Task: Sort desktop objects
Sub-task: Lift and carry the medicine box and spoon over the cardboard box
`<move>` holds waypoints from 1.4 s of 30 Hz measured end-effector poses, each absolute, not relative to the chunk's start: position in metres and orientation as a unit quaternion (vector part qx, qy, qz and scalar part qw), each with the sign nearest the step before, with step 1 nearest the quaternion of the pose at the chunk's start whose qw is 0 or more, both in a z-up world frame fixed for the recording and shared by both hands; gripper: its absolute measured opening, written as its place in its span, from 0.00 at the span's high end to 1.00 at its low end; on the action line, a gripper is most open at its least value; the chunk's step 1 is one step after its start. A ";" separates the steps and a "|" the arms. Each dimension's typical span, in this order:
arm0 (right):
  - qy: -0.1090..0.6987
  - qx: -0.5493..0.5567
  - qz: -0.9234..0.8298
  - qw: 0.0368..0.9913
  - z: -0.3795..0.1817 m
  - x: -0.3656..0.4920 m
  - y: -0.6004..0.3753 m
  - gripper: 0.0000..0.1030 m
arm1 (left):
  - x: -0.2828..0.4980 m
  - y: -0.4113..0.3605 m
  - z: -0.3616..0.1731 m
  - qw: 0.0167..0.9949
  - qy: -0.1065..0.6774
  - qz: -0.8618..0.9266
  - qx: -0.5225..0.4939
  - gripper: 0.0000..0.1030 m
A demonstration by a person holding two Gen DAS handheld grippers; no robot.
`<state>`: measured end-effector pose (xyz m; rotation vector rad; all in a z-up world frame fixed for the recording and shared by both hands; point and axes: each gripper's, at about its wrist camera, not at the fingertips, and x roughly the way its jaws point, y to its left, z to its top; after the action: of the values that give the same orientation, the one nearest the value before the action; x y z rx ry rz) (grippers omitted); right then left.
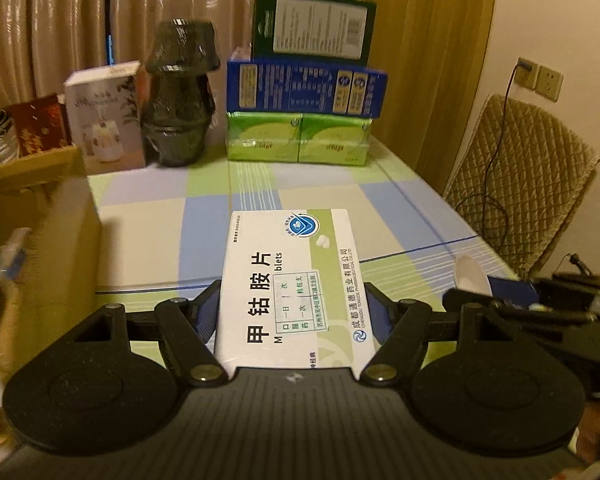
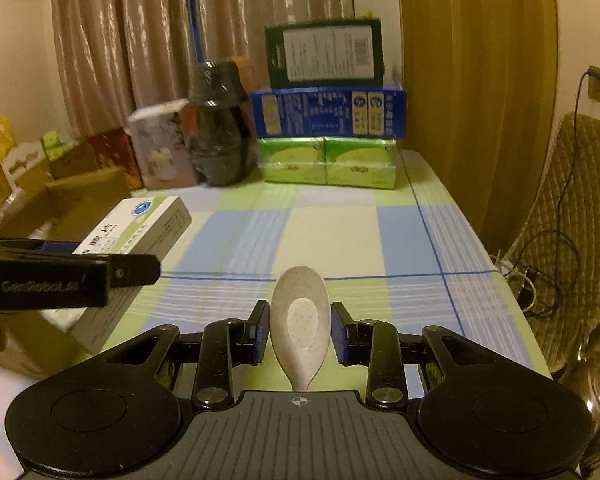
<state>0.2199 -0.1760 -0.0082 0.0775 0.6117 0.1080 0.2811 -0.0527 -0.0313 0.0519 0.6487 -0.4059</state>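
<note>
Tablet box (image 1: 290, 284) clamped w/ left gripper (image 1: 296, 312) fingers, held above checked bench (image 1: 380, 208). Speckled spoon (image 2: 300, 324) pinched betw. right gripper (image 2: 300, 332) fingers, also off bench. Carton stack (image 1: 304, 80) at back.

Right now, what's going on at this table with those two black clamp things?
A person is tidying a desk with a hand-held gripper in each hand. The left gripper is clamped on a flat white-and-green medicine box, held above the checked blue-and-green tablecloth. The right gripper has a speckled off-white plastic spoon between its fingers, bowl pointing forward. Stacked green, blue and dark green cartons and a dark plastic-wrapped jar stand at the far edge.
</note>
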 end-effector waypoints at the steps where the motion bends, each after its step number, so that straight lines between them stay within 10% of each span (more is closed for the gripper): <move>1: 0.298 0.042 0.056 0.952 -0.002 0.211 -0.172 0.72 | 0.273 -0.050 -0.024 0.929 0.313 -0.197 0.025 0.35; 42: 0.273 0.053 0.269 0.922 0.072 0.234 0.057 0.72 | 0.171 0.204 0.071 0.957 0.290 -0.003 0.019 0.35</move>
<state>0.2337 0.0568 0.0725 0.1095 0.5596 0.5522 0.1709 0.2038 0.0706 0.0384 0.5888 -0.0063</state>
